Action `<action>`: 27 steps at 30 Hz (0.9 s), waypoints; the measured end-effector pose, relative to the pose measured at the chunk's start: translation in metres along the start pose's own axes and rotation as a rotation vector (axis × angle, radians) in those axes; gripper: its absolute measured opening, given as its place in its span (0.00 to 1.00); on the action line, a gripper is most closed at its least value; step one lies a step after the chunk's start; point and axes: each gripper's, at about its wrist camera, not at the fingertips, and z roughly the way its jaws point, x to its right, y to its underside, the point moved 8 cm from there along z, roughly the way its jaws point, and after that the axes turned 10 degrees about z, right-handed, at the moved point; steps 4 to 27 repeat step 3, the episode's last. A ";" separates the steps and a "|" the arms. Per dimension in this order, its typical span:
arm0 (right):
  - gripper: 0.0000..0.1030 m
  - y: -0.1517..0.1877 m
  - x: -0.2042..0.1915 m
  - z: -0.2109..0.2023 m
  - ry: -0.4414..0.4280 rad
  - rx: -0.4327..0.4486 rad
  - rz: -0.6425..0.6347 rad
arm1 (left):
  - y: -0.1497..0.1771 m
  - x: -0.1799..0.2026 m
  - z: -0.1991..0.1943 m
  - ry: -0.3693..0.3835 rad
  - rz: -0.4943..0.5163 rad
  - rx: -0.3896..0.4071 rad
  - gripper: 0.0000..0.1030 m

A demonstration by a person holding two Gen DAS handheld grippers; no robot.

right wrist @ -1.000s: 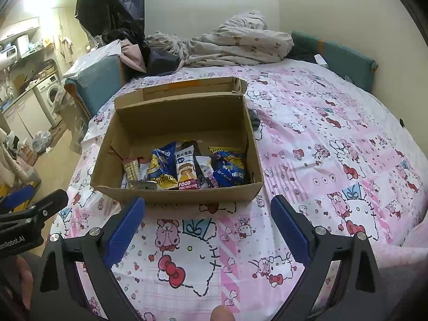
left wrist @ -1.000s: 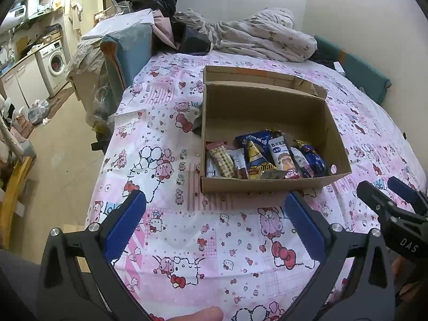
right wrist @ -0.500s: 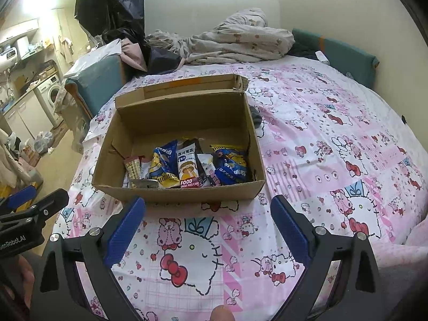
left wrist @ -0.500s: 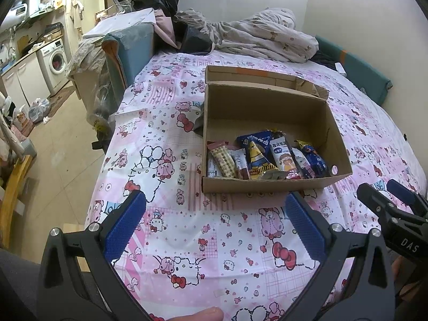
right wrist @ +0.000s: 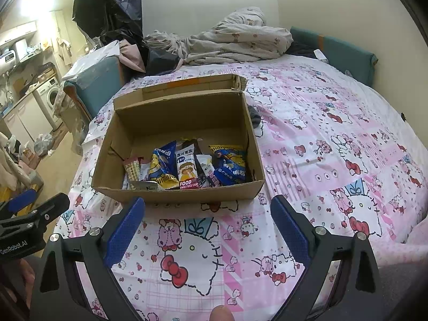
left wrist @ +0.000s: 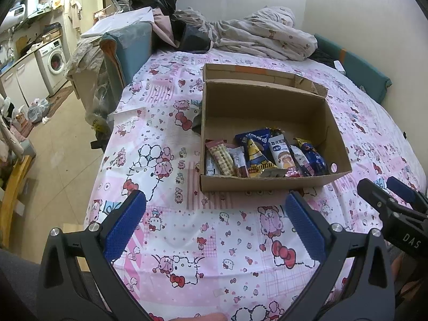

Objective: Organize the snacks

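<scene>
On the bed (left wrist: 187,240), an open cardboard box (left wrist: 267,182) sits toward the near edge, its snack packets (left wrist: 267,155) bunched along the near wall. I judge them light, crinkly and slick, their contents crushable, so I would pinch a sealed end, not the middle. My left hand-held gripper (left wrist: 214,222) and right hand-held gripper (right wrist: 207,224) both hover spread wide and empty, just short of the box's near wall, packets ahead.
</scene>
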 end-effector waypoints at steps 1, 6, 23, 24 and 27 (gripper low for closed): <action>0.95 0.000 0.000 0.000 0.000 0.000 0.000 | 0.001 0.001 0.001 0.002 0.001 -0.001 1.00; 0.95 0.000 -0.001 0.000 -0.002 0.000 0.000 | 0.001 0.002 0.001 0.003 0.007 -0.006 1.00; 0.95 0.000 -0.001 0.000 -0.002 0.000 0.000 | 0.001 0.002 0.001 0.003 0.007 -0.006 1.00; 0.95 0.000 -0.001 0.000 -0.002 0.000 0.000 | 0.001 0.002 0.001 0.003 0.007 -0.006 1.00; 0.95 0.000 -0.001 0.000 -0.002 0.000 0.000 | 0.001 0.002 0.001 0.003 0.007 -0.006 1.00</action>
